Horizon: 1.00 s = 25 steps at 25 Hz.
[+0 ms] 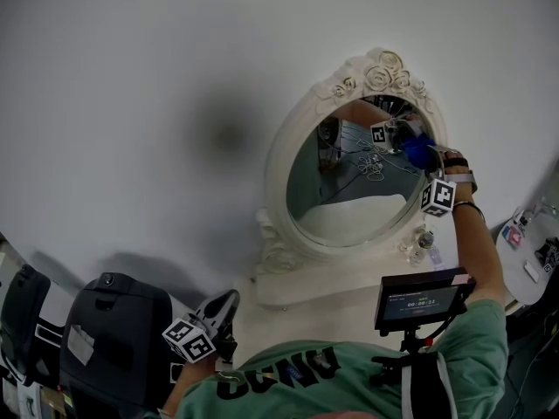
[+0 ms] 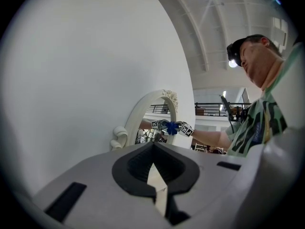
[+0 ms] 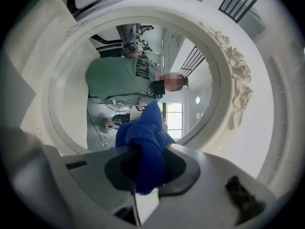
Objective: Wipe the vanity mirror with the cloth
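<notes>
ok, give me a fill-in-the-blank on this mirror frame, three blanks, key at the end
1. The right claw is shut on a ____ cloth.
2. In the head view, the cloth is at the upper ____ of the vanity mirror glass.
3. The left claw is ____, with nothing between its jaws.
Missing words: blue; right; shut

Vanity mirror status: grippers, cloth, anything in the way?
Right gripper shut on blue cloth, cloth at upper right of vanity mirror. Left gripper shut, empty, held low. Nothing in the way.
</notes>
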{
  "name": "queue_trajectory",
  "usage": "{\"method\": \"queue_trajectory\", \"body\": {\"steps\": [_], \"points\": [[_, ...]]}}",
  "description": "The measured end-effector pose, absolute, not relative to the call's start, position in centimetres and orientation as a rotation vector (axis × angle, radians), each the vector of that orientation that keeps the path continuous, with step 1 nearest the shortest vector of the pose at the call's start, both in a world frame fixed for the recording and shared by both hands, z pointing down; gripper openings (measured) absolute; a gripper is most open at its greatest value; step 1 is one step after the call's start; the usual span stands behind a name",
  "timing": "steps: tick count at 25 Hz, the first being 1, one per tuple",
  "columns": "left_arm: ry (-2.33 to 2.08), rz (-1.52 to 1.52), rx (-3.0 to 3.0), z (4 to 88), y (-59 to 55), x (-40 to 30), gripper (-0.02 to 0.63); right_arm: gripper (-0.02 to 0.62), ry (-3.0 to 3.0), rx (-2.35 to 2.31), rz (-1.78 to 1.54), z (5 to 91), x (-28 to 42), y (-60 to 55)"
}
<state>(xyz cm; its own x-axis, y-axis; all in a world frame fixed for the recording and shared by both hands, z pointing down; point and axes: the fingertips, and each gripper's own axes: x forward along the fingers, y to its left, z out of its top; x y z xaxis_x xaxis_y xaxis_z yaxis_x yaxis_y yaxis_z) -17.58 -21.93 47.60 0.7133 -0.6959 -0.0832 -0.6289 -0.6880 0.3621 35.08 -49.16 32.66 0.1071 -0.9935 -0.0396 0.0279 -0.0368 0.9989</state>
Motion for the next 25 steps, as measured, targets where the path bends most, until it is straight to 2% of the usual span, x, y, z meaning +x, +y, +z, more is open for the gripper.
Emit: {"method": "queue_trajectory", "body": {"steps": [2,4,11,15,18,25], "points": [[-1.052,-0.314,2.608,47.6,-21.8,-17.9,0.006,0.066,-1.119,1.276,-1.161,32.6,34.0,-48.8],[-1.061,-0.318,2.600,47.8,-21.9,-18.4,0.006,0.066,-1.188,1.241,-1.238,32.6,30.1,-48.2],[-1.062,-0.327,2.606,47.3,-21.9,-17.9,0.006,0.066,-1.454,0.948,-1.602,34.3,9.0,-46.3],[-1.083,-0.331,2.606,47.3,-21.3,-18.7,0.006,0.066,-1.521,0.836,-1.714,35.4,0.1,-45.2],[-1.108,-0.343,2.599,47.4,-21.0,-19.5,0.006,0.066,-1.510,0.787,-1.767,35.8,-3.2,-45.3],[-1.112,-0.339,2.578,47.9,-21.5,-19.9,0.006,0.066,-1.523,0.752,-1.808,35.8,-2.9,-45.6]]}}
